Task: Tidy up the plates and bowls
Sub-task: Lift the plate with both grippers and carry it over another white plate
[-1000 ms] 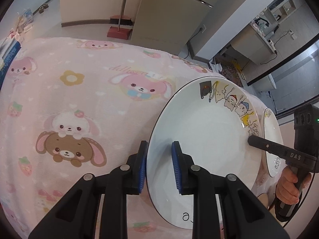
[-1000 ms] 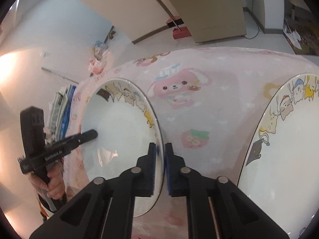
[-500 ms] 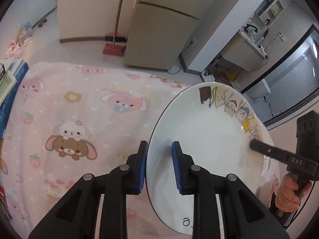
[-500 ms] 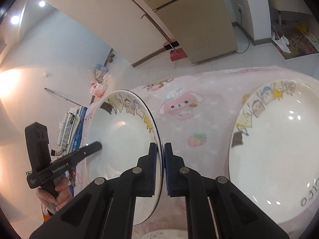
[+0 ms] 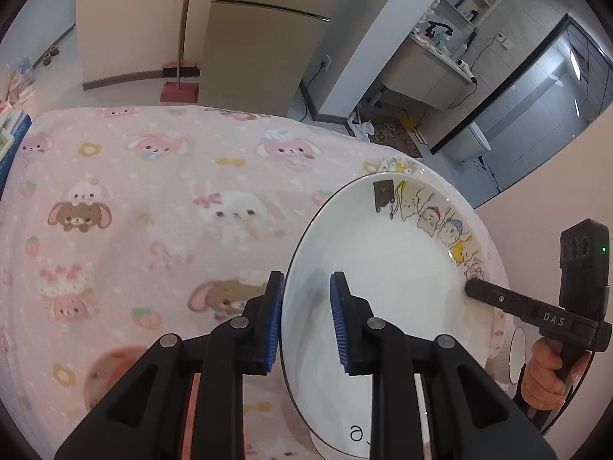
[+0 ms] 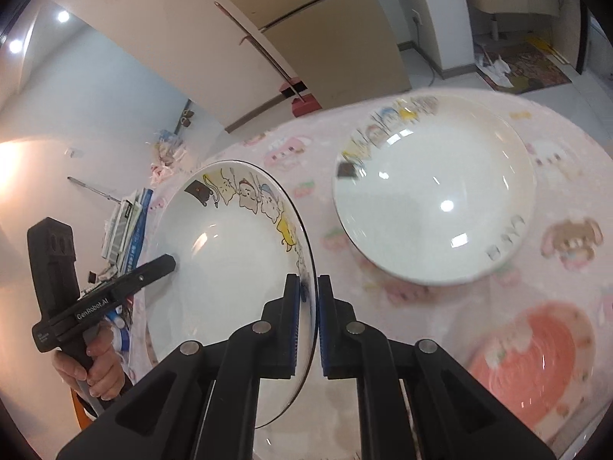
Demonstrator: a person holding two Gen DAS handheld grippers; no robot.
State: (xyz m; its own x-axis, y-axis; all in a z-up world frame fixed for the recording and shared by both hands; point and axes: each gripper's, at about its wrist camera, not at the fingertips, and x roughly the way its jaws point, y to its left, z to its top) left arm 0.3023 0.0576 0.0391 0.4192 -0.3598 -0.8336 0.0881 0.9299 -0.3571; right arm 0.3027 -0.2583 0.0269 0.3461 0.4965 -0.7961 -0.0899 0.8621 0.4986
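A white plate with cartoon cats on its rim (image 5: 387,268) is held in the air above the pink table, gripped on two opposite edges. My left gripper (image 5: 306,322) straddles its near rim; the pads stand apart around the rim. My right gripper (image 6: 307,318) is shut on the same plate (image 6: 230,264) at its other edge. A second matching plate (image 6: 433,199) lies on the table to the right in the right wrist view. Each gripper shows in the other's view, the right one (image 5: 475,287) and the left one (image 6: 168,262).
A pink cartoon tablecloth (image 5: 153,207) covers the table. A pink strawberry bowl (image 6: 532,364) sits at the near right; it also shows in the left wrist view (image 5: 111,375). A small ribbed bowl (image 5: 509,356) stands under the plate's right edge. Books (image 6: 126,226) lie at the table's left end.
Both grippers have lifted the plate higher above the table and carried it back. More of the table shows, including the second plate and the pink bowl.
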